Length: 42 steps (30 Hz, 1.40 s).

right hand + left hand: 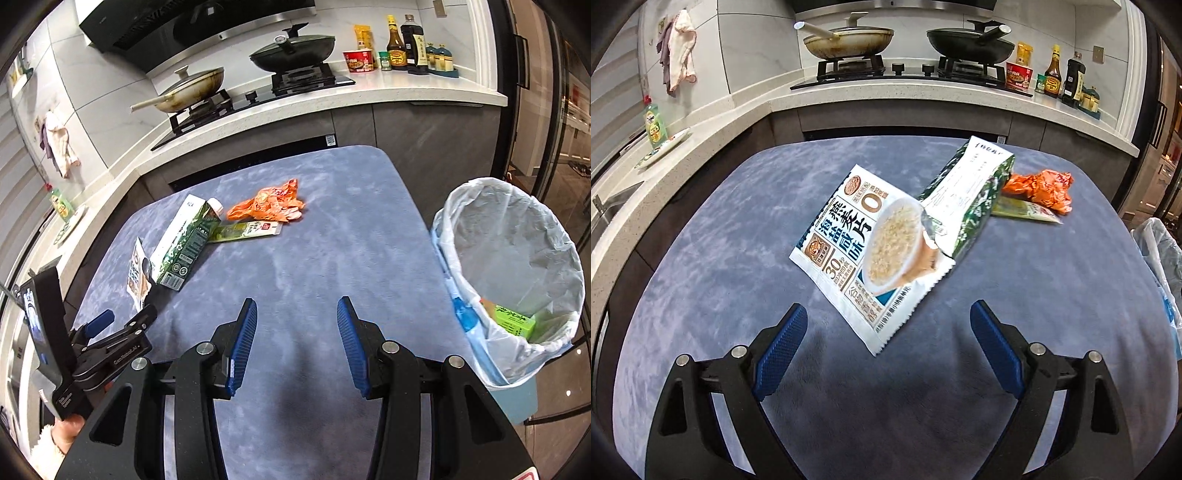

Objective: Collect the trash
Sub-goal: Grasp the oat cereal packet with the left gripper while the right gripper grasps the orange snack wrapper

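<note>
A white oatmeal packet [864, 251] lies on the blue-grey table [720, 229], propped against a green-and-white carton [964, 195]. Behind them are a crumpled orange wrapper [1041, 188] and a flat green sachet [1023, 212]. My left gripper [888, 332] is open just short of the packet's near corner. In the right wrist view the carton [183, 243], packet [138, 273], orange wrapper [271, 201] and sachet [247, 232] lie at the table's far left. My right gripper [297, 332] is open and empty over the table's middle. The left gripper [122, 325] shows at the lower left.
A bin lined with a white bag [517, 280] stands off the table's right edge, holding a green box [513, 321]; the bag also shows in the left wrist view [1161, 258]. Beyond the table is a kitchen counter [923, 99] with a stove, two pans and bottles.
</note>
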### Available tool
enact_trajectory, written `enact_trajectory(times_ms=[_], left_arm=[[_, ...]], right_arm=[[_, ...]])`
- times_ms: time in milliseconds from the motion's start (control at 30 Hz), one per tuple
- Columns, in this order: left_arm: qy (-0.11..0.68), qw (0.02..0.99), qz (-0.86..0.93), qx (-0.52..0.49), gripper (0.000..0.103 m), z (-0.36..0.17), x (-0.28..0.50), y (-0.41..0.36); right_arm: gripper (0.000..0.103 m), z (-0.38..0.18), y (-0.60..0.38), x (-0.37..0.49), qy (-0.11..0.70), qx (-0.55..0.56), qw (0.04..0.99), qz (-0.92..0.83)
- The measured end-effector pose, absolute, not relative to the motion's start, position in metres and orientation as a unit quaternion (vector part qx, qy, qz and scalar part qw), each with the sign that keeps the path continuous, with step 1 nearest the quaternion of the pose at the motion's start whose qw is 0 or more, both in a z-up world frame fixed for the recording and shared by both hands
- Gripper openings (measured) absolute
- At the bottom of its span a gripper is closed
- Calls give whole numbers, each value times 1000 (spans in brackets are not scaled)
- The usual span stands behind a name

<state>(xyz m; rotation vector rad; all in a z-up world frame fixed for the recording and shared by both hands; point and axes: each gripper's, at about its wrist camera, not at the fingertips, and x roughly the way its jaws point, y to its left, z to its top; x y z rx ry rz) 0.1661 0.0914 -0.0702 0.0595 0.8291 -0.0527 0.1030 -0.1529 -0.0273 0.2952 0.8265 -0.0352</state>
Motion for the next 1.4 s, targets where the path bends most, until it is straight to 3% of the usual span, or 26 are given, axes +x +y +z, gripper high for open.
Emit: enact_trajectory(times_ms=[167,400,467,533,667,1200,1400], left_arm=[[411,911,-38,25,73,-78,177,94],[427,902,-60,4,30,-85,182,102],[426,902,-64,-3,24,-83,181,104],[425,902,-70,-6,11,-79,181,105],[418,905,-77,-19,6,-67,176,107],[424,898,-105,-50,5,-36,159,96],[428,895,-113,-55,5,-37,161,95]], right_arm=[[44,-31,-145,114,405,138,904,-13],[44,-34,-135,127,410,128,903,-4],[44,-35,-133,132,411,125,903,-1],[44,-36,-131,137,411,122,903,1],[44,-34,-127,151,405,115,907,8],[44,-55,-135,260,413,108,904,23],[54,-71,-139,285,422,113,899,32]])
